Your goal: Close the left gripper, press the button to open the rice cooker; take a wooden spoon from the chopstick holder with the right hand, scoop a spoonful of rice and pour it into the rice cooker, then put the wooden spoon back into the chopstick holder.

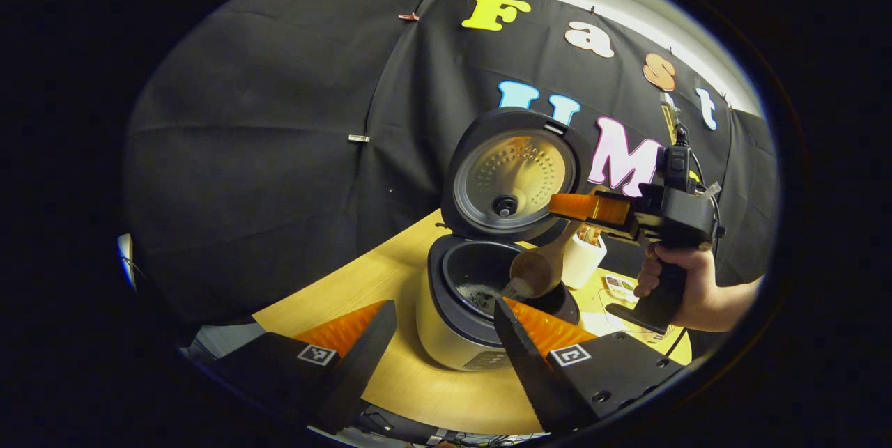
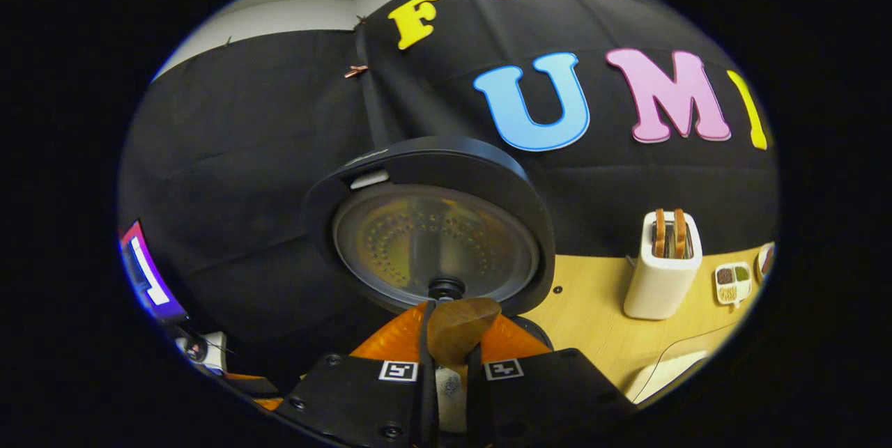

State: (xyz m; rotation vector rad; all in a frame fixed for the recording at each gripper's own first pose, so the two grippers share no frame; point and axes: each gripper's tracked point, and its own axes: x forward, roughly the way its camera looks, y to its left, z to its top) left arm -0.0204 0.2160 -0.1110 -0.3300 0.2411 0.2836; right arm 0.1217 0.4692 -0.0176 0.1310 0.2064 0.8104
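Right now the brown wooden spoon point(image 1: 540, 268) slants with its bowl low over the open cream-and-black rice cooker point(image 1: 460, 322), handle rising back to the right gripper point(image 1: 589, 207), whose fingers are clamped on it. White rice grains point(image 1: 481, 292) lie in the dark inner pot. Its round lid point(image 1: 512, 173) stands upright. Nearer the camera, the left gripper point(image 1: 442, 333) is spread wide, holding nothing, above the pale wooden bench point(image 1: 418, 385). A white chopstick holder point(image 1: 582, 256) stands just behind the cooker.

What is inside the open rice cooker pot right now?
The rice cooker holds a little rice on the pot floor, with the wooden spoon bowl tipped over it. The spoon and near rim hide the rest of the pot.
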